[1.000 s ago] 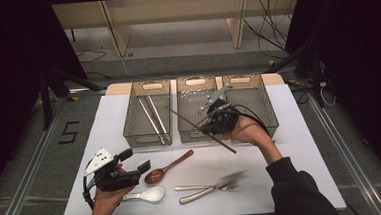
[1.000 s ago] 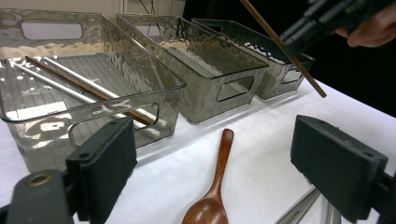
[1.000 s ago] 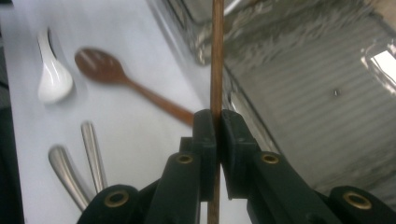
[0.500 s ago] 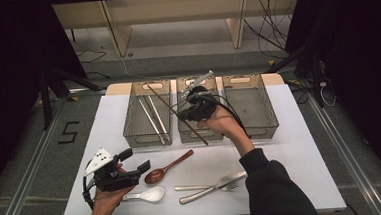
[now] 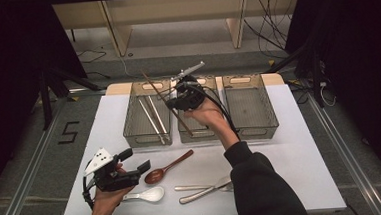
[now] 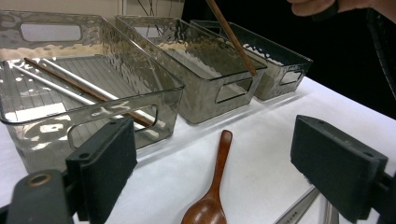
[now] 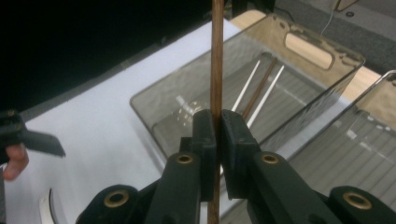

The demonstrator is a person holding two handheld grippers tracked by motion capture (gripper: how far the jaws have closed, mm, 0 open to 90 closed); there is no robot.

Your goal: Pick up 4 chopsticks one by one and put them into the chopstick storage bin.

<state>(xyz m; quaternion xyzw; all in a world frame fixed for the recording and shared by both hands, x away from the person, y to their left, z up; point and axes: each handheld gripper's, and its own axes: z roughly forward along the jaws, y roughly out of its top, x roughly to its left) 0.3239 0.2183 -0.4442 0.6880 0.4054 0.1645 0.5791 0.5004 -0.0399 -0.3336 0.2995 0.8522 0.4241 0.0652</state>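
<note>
High view has the right gripper point(image 5: 174, 99) with fingers pinching a brown chopstick point(image 5: 164, 99) above the middle bin point(image 5: 200, 135), left gripper point(image 5: 136, 161) spread wide; thin grip, so it could swivel and miss the left bin point(image 5: 141, 137)

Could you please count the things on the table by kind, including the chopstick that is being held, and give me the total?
Clear bins: 3
Wooden chopsticks: 2
Metal chopsticks: 2
Spoons: 2
Knife: 1
Fork: 1
Total: 11
</note>
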